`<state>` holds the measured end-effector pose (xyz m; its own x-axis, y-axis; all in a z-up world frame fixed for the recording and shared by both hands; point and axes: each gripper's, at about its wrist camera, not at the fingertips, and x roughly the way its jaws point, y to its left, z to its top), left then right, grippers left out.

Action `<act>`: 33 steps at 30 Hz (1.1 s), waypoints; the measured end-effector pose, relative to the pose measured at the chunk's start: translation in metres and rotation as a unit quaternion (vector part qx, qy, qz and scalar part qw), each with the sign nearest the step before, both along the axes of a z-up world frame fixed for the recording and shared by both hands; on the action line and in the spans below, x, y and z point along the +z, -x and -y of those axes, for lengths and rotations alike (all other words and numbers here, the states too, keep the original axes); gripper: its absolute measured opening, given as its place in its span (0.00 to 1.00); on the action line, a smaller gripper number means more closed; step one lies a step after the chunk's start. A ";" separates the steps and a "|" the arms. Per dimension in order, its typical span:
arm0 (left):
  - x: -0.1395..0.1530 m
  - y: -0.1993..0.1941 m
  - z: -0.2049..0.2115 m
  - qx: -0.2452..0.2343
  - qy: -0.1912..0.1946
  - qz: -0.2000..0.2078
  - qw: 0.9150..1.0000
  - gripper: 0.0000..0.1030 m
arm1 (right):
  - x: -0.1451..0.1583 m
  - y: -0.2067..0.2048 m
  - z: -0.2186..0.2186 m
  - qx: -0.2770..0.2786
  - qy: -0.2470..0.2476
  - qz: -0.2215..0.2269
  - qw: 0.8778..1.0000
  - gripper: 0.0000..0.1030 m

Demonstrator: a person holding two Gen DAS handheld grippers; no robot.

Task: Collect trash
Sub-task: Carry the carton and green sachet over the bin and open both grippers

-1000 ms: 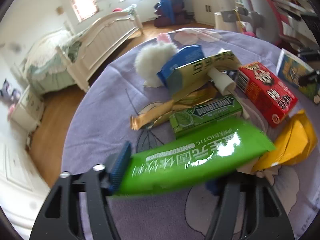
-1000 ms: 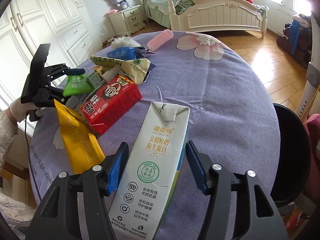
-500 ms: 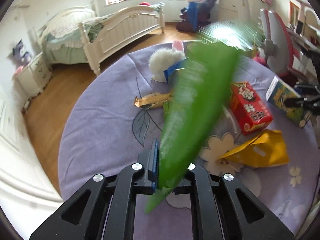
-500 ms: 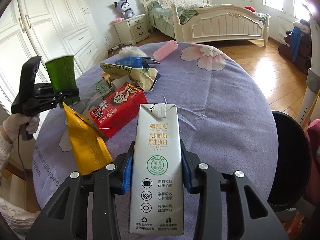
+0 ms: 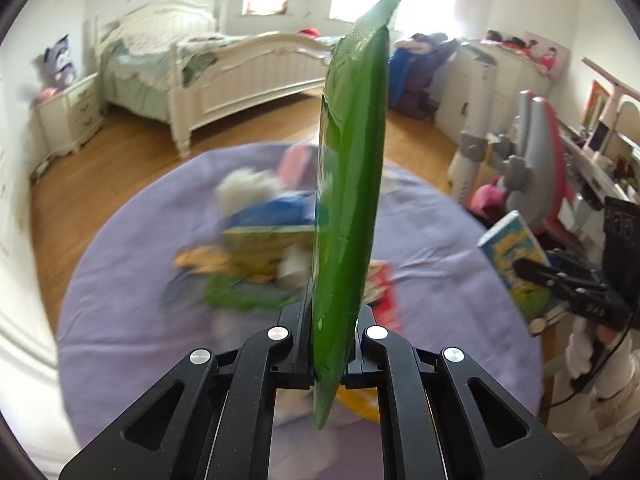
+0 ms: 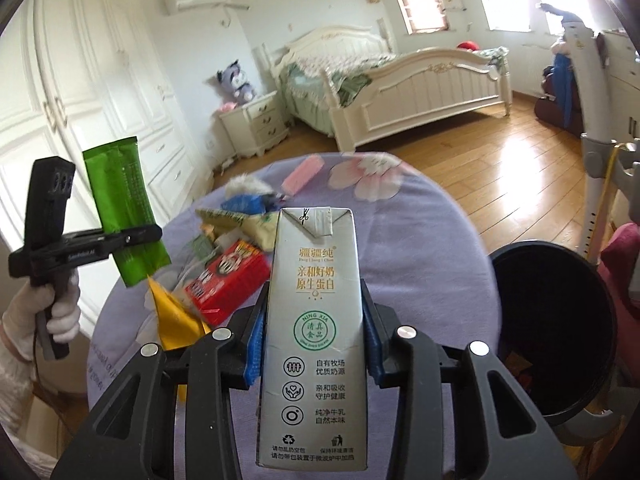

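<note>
My left gripper (image 5: 329, 334) is shut on a green sachet (image 5: 352, 184) and holds it upright, well above the table; it also shows in the right wrist view (image 6: 120, 208). My right gripper (image 6: 314, 344) is shut on a silver milk carton (image 6: 314, 320), lifted off the table; the carton also shows in the left wrist view (image 5: 516, 264). More trash lies on the purple cloth: a red box (image 6: 228, 280), a yellow pouch (image 6: 172, 316), a blue packet (image 6: 244, 202) and a yellow-green carton (image 6: 240, 222). A black bin (image 6: 556, 332) stands open to the right of the table.
The round table (image 6: 420, 240) has a flowered purple cloth, with a pink roll (image 6: 302, 174) and a white fluffy thing (image 6: 246, 186) at its far side. A bed (image 6: 408, 88), nightstand (image 6: 256, 124) and wardrobe lie beyond. A chair (image 5: 532, 148) stands right.
My left gripper closed on the green sachet, lifted it off the table and turned it upright. My right gripper closed on the milk carton and raised it.
</note>
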<state>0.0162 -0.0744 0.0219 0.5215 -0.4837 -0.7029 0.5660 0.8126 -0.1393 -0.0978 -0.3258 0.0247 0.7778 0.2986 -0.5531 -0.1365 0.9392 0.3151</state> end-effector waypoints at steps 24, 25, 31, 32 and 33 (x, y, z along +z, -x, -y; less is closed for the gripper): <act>-0.064 -0.015 0.294 -0.134 0.110 -0.120 0.978 0.08 | -0.033 0.004 0.148 -0.198 0.086 0.021 0.976 0.38; -0.065 -0.016 0.297 -0.137 0.106 -0.119 0.978 0.08 | -0.037 0.006 0.153 -0.201 0.087 0.018 0.976 0.38; -0.079 -0.020 0.322 -0.146 0.085 -0.128 0.977 0.08 | -0.056 -0.002 0.164 -0.211 0.097 -0.001 0.973 0.38; -0.082 -0.020 0.326 -0.146 0.084 -0.132 0.977 0.08 | -0.058 -0.002 0.165 -0.211 0.097 -0.004 0.973 0.38; -0.084 -0.021 0.328 -0.146 0.084 -0.135 0.976 0.08 | -0.060 -0.003 0.166 -0.212 0.097 -0.007 0.973 0.38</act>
